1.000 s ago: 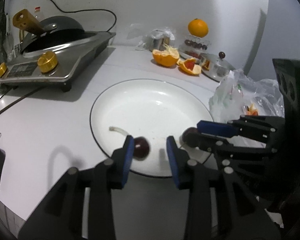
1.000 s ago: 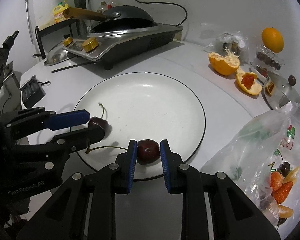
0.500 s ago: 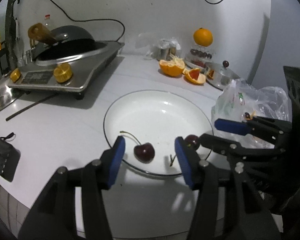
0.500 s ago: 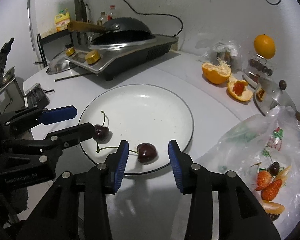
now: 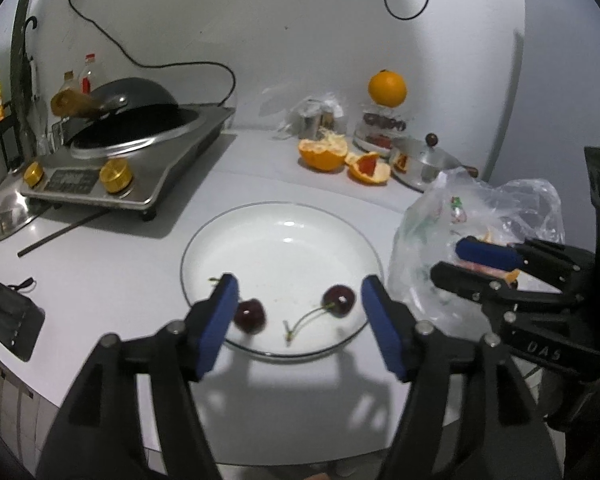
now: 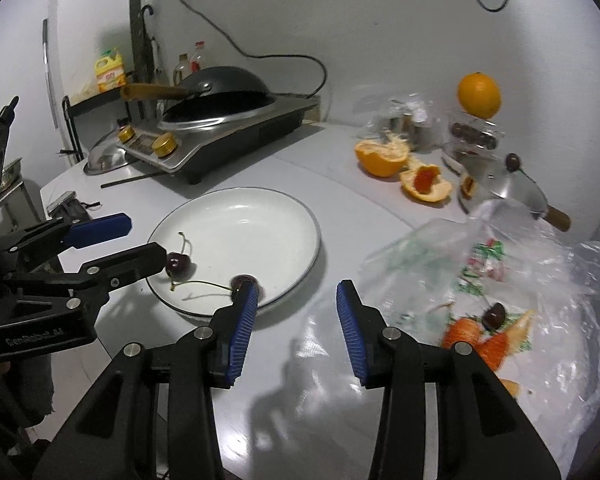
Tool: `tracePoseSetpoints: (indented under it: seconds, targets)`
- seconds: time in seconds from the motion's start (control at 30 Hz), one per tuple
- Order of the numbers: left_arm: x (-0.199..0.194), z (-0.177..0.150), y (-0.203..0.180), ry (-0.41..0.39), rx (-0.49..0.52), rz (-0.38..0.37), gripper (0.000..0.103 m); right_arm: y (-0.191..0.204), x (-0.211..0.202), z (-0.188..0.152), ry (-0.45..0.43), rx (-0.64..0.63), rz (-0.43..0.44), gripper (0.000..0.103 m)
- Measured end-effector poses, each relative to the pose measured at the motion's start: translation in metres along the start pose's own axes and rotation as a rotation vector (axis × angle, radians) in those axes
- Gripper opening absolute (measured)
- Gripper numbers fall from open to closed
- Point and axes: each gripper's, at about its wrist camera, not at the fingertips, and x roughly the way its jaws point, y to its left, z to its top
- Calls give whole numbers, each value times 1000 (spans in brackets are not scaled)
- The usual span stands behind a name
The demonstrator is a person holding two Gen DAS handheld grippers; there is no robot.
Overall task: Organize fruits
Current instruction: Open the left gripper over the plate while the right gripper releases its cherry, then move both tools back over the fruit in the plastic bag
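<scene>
White walls curved behind a round white tabletop (image 5: 112, 280), and a black cable hung down the wall above it. At the back left a silver induction cooker with two gold knobs (image 5: 116, 168) carried a dark wok with a wooden handle (image 5: 128, 100). Farther right along the wall sat a whole orange (image 5: 387, 89) on top of a clear container, two torn orange peel halves (image 5: 324, 154) and a steel lid with a dark knob (image 5: 424, 158).

Near the front edge lay a white round plate with a thin dark rim (image 5: 284, 220). Two dark red cherries rested on its near side, well apart from each other: the left cherry (image 5: 250, 315), just beside the left pad of the left gripper (image 5: 298, 312), and the right cherry (image 5: 339, 295) with its long green stem trailing toward the rim. Neither was touched by a pad. The left gripper hung over the plate's near rim, its blue-padded jaws opening, about halfway apart, holding nothing though both cherries showed in the gap between them.

The right gripper (image 6: 294, 312) hovered over bare tabletop between the plate and a crumpled clear plastic bag (image 6: 520, 280), its jaws moderately apart and empty. Inside the bag were another dark cherry (image 6: 494, 316) and some orange-red pieces of fruit (image 6: 476, 340); what kind I could not tell.
</scene>
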Motion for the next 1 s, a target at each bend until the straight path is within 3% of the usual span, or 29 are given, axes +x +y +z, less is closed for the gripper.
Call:
tracePoseSetpoints:
  seconds: [1.0]
  targets:
    - [2, -3, -140, 37, 145, -51, 67, -109, -85, -69, -62, 122, -103, 44]
